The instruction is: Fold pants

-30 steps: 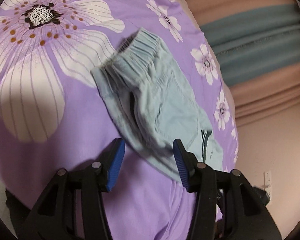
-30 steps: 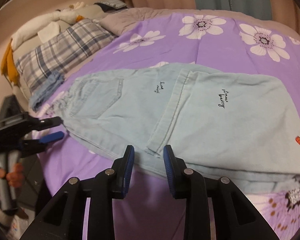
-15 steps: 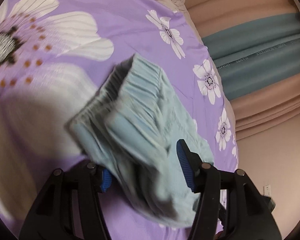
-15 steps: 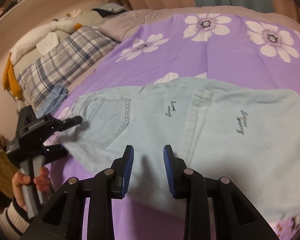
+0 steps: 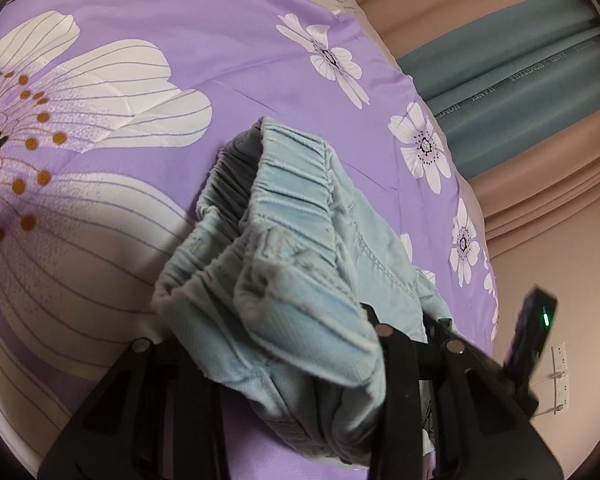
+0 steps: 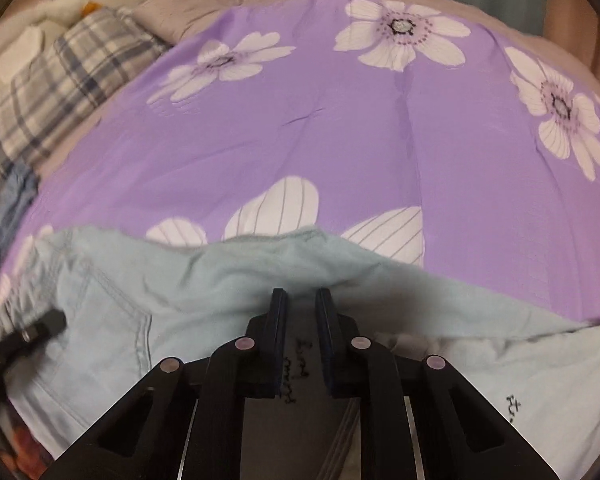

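Light blue denim pants (image 5: 300,248) lie on a bed covered by a purple bedspread (image 5: 228,60) printed with white flowers. Left wrist view: left gripper (image 5: 284,344) has just been closing and now clasps a bunched fold of the elastic waistband (image 5: 288,184); cloth fills the gap between its black arms and hides both pads. Waistband stands raised off the bedspread toward 12 o'clock of the gripper. Teal curtain (image 5: 520,80) at 2 o'clock.

Right wrist view: right gripper (image 6: 302,300) has just been closing; its blue-edged pads stand narrow but apart, tips at a raised ridge of the pants (image 6: 228,280), cloth between them; cannot tell whether the pads press it. Back pocket (image 6: 108,300) at 9 o'clock, small black lettering (image 6: 300,364) just below the tips. Left gripper's tip (image 6: 40,328) at the waist, far 9 o'clock. Plaid pillow (image 6: 60,76) at 10 o'clock
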`<move>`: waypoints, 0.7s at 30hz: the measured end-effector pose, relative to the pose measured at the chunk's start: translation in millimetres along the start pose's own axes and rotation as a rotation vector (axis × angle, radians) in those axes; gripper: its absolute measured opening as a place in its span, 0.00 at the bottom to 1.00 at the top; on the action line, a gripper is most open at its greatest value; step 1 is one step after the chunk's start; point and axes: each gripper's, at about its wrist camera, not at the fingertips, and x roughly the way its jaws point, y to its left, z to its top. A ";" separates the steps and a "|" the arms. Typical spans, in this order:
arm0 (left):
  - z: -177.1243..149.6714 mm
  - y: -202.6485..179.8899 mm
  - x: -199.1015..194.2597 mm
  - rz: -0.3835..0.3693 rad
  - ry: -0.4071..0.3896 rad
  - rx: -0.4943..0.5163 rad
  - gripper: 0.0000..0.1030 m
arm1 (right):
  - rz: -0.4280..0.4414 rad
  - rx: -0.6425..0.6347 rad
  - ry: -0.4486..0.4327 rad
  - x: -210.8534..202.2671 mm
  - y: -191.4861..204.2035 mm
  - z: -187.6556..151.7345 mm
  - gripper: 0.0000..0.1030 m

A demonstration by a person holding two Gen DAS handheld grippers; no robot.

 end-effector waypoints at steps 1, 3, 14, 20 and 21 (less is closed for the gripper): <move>0.3 -0.5 0.5 0.001 0.001 0.001 0.34 | -0.003 -0.023 0.008 -5.6 5.0 -9.4 0.17; -0.1 -1.8 0.2 0.006 0.005 0.002 0.34 | 0.000 -0.058 0.023 -20.6 14.9 -30.8 0.17; -1.7 -49.0 -33.6 0.031 -0.027 0.109 0.29 | 0.104 -0.029 0.016 -91.1 33.9 -125.3 0.17; -12.7 -117.2 -64.7 -0.037 -0.094 0.300 0.29 | 0.176 0.145 -0.173 -130.7 -11.6 -119.9 0.17; -16.5 -129.8 -66.4 -0.054 -0.095 0.329 0.29 | 0.169 0.172 -0.178 -130.6 -20.3 -119.8 0.17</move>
